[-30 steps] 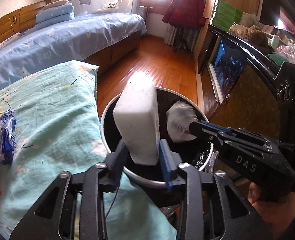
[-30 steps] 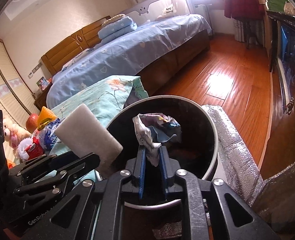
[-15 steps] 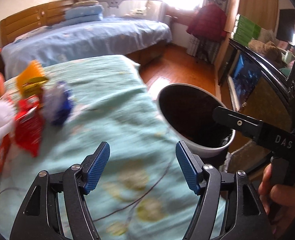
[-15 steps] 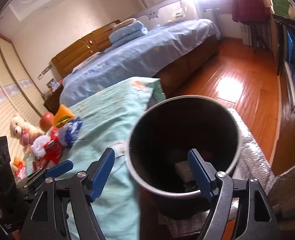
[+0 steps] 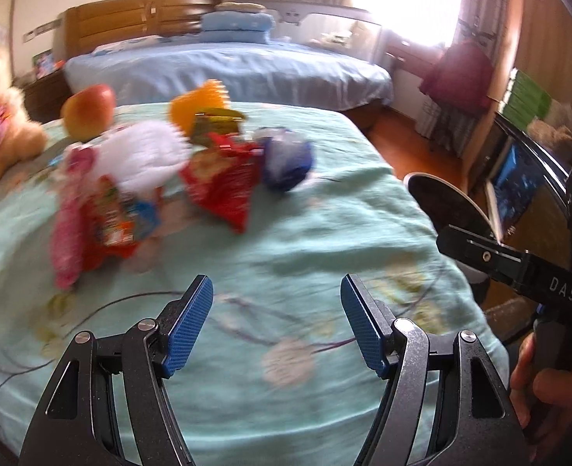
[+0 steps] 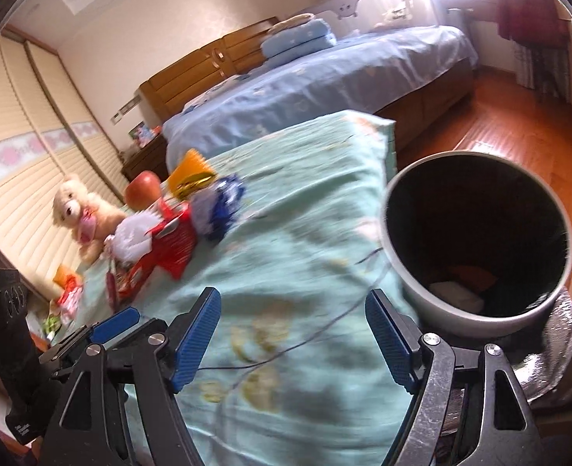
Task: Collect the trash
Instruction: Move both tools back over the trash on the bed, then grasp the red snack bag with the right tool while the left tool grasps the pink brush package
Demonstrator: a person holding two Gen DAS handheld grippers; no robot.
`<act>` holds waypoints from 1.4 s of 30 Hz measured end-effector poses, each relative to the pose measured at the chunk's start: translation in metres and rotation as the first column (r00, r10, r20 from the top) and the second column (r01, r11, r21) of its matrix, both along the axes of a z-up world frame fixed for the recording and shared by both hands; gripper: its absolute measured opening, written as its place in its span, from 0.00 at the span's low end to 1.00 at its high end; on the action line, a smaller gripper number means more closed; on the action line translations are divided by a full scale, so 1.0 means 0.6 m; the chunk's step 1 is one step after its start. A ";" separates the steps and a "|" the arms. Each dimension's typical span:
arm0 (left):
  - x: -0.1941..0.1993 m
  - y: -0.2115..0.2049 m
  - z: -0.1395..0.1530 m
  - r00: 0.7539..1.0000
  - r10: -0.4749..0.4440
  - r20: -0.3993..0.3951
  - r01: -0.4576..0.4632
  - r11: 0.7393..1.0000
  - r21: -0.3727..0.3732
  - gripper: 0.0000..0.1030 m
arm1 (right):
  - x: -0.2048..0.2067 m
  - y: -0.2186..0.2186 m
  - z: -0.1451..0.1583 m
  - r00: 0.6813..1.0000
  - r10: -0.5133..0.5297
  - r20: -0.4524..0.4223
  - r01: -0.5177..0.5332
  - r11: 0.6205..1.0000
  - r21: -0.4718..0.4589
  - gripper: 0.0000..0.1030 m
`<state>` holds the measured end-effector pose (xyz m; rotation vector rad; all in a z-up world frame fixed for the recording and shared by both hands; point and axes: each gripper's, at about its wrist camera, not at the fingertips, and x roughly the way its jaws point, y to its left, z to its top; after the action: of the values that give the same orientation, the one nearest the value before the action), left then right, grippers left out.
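Both grippers have let go and swung left from the bin (image 6: 476,310): the left gripper (image 5: 276,326) and right gripper (image 6: 292,334) now gape empty over the teal quilt (image 5: 325,233). The white block (image 6: 456,295) lies inside the bin; wrappers (image 5: 224,186) wait farther left.

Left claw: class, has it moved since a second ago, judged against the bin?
Yes. The left claw was over the bin holding a white block; now it is empty, out over the green bedspread, with the bin off to its right.
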<state>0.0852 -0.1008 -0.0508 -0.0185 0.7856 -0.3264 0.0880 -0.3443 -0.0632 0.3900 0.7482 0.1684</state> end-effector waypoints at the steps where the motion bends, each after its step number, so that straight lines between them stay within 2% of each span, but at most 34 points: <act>1: -0.002 0.013 0.000 1.000 0.017 0.002 -0.017 1.000 -0.001 0.68 | 0.001 0.011 -0.002 1.000 0.009 -0.003 -0.009 1.000 0.001 0.76; 10: -0.013 0.094 -0.003 0.991 0.137 0.006 -0.137 0.990 -0.015 0.68 | 0.013 0.083 -0.012 0.996 0.083 -0.016 -0.083 0.997 -0.005 0.76; 20: 0.005 0.165 -0.007 0.973 0.229 -0.007 -0.229 0.973 -0.021 0.68 | 0.048 0.146 -0.019 0.988 0.148 -0.038 -0.149 0.989 -0.008 0.76; 28: 0.040 0.196 -0.009 0.965 0.260 -0.020 -0.260 0.966 -0.007 0.68 | 0.087 0.186 -0.019 0.980 0.192 -0.052 -0.194 0.981 -0.027 0.76; 42: 0.103 0.203 -0.023 0.968 0.246 -0.054 -0.245 0.969 0.030 0.68 | 0.171 0.223 -0.029 0.975 0.210 -0.079 -0.215 0.975 -0.062 0.77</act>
<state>0.1470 0.0208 -0.0649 -0.1034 0.8338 -0.0820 0.1905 -0.2102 -0.0806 0.2496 0.8640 0.3299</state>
